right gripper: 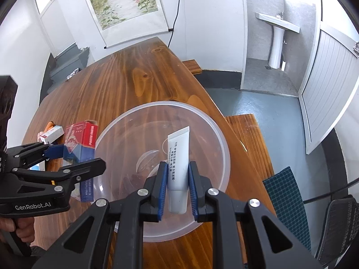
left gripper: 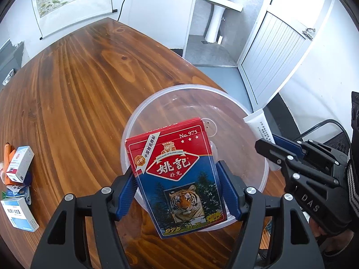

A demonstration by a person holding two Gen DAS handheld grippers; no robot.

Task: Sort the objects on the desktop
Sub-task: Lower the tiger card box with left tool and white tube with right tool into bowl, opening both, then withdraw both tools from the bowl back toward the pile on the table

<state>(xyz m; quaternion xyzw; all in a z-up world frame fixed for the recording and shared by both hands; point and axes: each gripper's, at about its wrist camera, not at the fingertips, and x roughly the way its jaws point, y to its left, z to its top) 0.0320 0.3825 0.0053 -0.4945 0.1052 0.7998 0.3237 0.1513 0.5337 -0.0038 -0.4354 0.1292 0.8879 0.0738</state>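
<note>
My left gripper [left gripper: 177, 172] is shut on a red and blue pack of playing cards [left gripper: 177, 174] with a tiger on it, held over the near rim of a clear plastic bowl [left gripper: 157, 103]. My right gripper [right gripper: 178, 172] is shut on a white tube [right gripper: 179, 157], which points up over the same bowl [right gripper: 134, 121]. From the left wrist the right gripper [left gripper: 264, 143] and the tube [left gripper: 258, 123] show at the bowl's right rim. In the right wrist view the left gripper [right gripper: 74, 157] holds the card pack [right gripper: 80, 139] at the bowl's left rim.
Small medicine boxes [left gripper: 20, 163] and an orange pen [left gripper: 7, 154] lie at the left of the wooden table [left gripper: 78, 89]. A wooden bench [right gripper: 249, 134] and a green checked mat [right gripper: 287, 201] lie right of the table, with a mesh chair [right gripper: 338, 228] beyond.
</note>
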